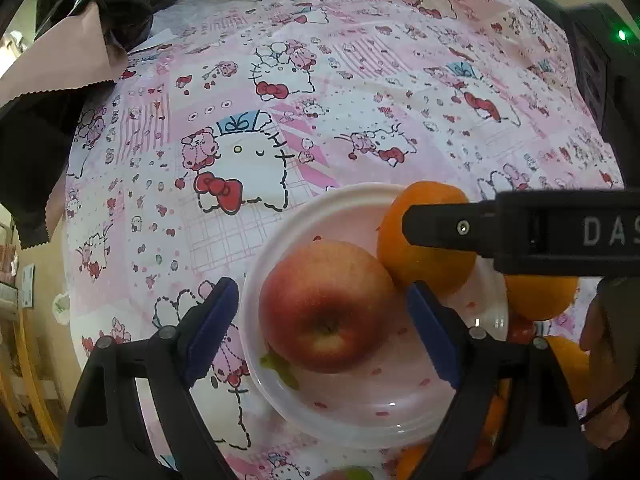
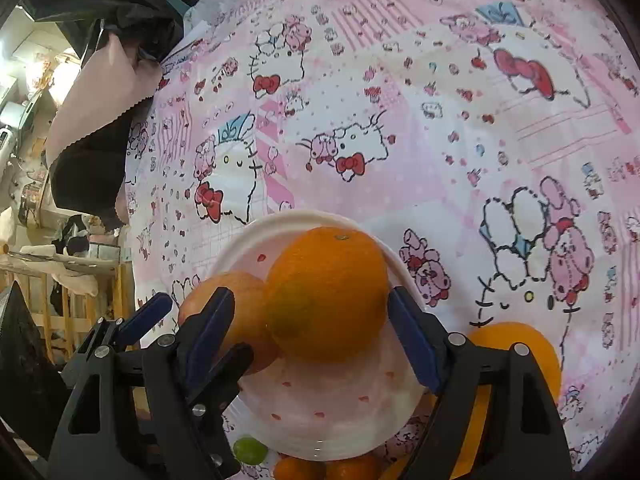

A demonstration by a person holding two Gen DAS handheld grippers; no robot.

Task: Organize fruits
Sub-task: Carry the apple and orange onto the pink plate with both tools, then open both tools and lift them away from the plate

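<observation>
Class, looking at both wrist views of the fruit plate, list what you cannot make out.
- Left wrist view: the second orange sits half behind the right claw.
- Right wrist view: the small oranges are cut by the bottom edge.
- Right wrist view: whether the pads touch the big orange is unclear.

Red apple (image 1: 326,306), orange (image 2: 326,294), touching, in bowl (image 1: 316,208)

Both wrist views look steeply down, close over table; both share white plate (image 1: 256,280) (image 2: 248,240).
</observation>
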